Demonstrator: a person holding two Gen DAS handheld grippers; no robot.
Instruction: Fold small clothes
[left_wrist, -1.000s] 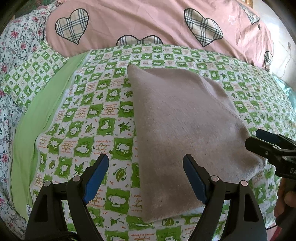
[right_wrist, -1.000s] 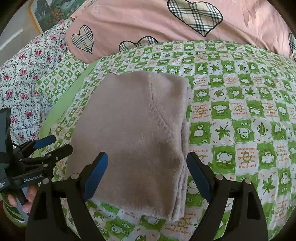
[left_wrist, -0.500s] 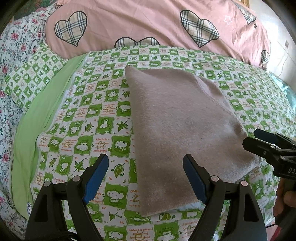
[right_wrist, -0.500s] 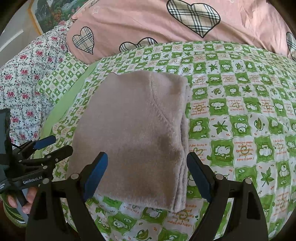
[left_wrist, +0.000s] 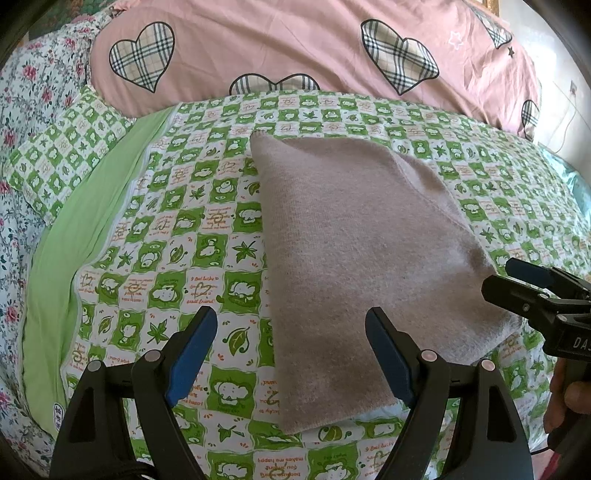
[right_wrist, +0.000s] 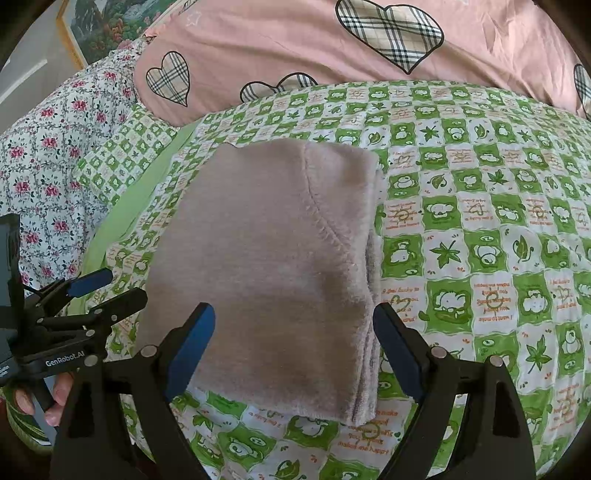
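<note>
A folded beige knit garment lies flat on the green checked bed sheet; in the right wrist view it shows stacked layers along its right edge. My left gripper is open and empty, above the garment's near left corner. My right gripper is open and empty, above the garment's near edge. Each gripper also shows in the other's view, the right one by the garment's right side and the left one by its left side.
A pink pillow with plaid hearts lies behind the garment. A floral quilt and a plain green sheet border run along the left. A framed picture hangs at the far left.
Both grippers have drawn back slightly from the garment, which sits a little farther away in both views. Both stay open and the garment has not moved.
</note>
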